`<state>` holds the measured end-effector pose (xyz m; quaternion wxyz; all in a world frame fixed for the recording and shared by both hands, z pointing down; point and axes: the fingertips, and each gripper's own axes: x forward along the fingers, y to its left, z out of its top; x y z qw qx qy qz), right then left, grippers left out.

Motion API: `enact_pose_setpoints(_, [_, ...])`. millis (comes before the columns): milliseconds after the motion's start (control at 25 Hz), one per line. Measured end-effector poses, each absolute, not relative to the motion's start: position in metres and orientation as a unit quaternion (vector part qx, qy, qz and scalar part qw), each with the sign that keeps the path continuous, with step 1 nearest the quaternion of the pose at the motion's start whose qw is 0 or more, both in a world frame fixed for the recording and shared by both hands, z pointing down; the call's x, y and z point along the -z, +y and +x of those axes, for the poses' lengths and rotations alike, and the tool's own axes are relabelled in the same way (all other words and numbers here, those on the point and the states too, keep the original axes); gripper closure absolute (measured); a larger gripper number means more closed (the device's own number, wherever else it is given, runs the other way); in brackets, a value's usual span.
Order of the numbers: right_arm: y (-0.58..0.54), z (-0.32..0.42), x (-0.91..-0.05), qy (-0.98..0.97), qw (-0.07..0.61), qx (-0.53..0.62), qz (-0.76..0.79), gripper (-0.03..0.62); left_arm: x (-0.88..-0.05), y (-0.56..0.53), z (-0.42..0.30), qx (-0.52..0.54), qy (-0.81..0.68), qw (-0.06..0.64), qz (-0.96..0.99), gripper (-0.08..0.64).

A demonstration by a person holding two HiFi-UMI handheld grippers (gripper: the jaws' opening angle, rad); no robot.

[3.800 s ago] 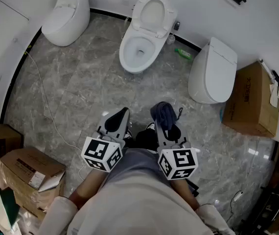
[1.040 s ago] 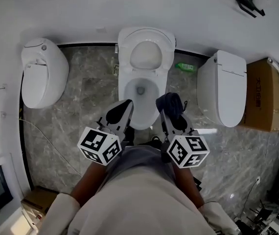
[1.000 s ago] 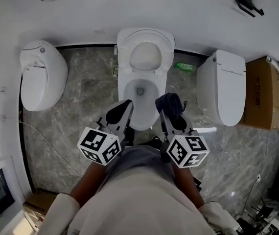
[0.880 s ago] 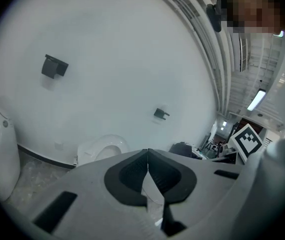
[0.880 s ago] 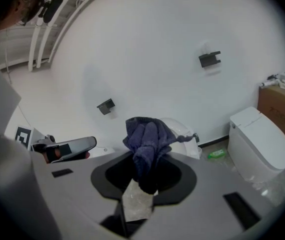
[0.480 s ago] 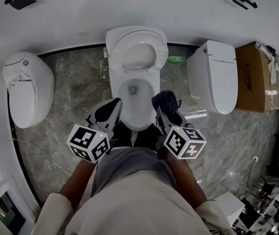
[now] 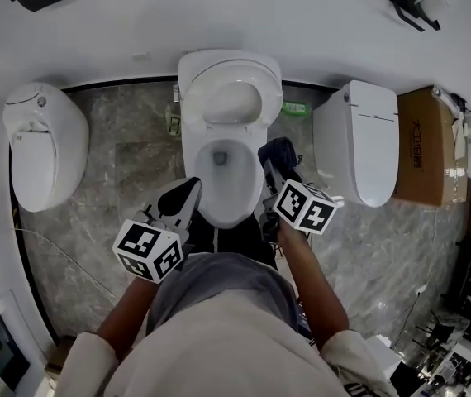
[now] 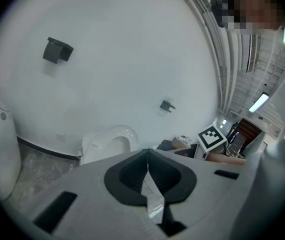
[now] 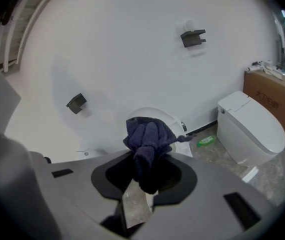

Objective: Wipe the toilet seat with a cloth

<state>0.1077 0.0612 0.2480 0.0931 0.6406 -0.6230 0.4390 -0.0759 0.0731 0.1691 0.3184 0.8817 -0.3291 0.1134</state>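
- We look steeply down on a white toilet [image 7: 219, 209] that stands against a white wall. Its lid [image 7: 230, 66] is raised and the bowl is open.
- From this height we cannot tell the seat apart from the bowl's rim.
- The right gripper [image 7: 272, 168] is clamped on a dark blue cloth [image 7: 279, 150], which bulges out in a bunch beyond the jaw tips.
- In the head view the cloth is at the right side of the bowl's rim. We cannot tell whether it touches the rim.
- The left gripper [image 8: 148, 153] has its jaws pressed together with nothing between them. It is just beside the bowl's front left edge.
- A closed white toilet on the left [image 7: 41, 147] and another closed toilet on the right [image 7: 363, 143] flank the open one, each apart from it.
- A green bottle [image 7: 295, 107] lies on the grey marble floor [image 7: 128, 180] near the wall, between the middle and right toilets.
- A cardboard box [image 7: 424, 147] stands just right of the right toilet.
- Two black brackets [image 7: 417, 7] are fixed high on the wall.
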Motion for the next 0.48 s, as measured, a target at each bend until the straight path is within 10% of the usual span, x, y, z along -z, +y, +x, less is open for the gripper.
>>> enact_pose_setpoints(480, [-0.009, 0.139, -0.311, -0.631, 0.132, -0.443, 0.623, 0.511, -0.185, 0.063, -0.063, -0.126, -0.375, 0.339, 0.854, 0.551])
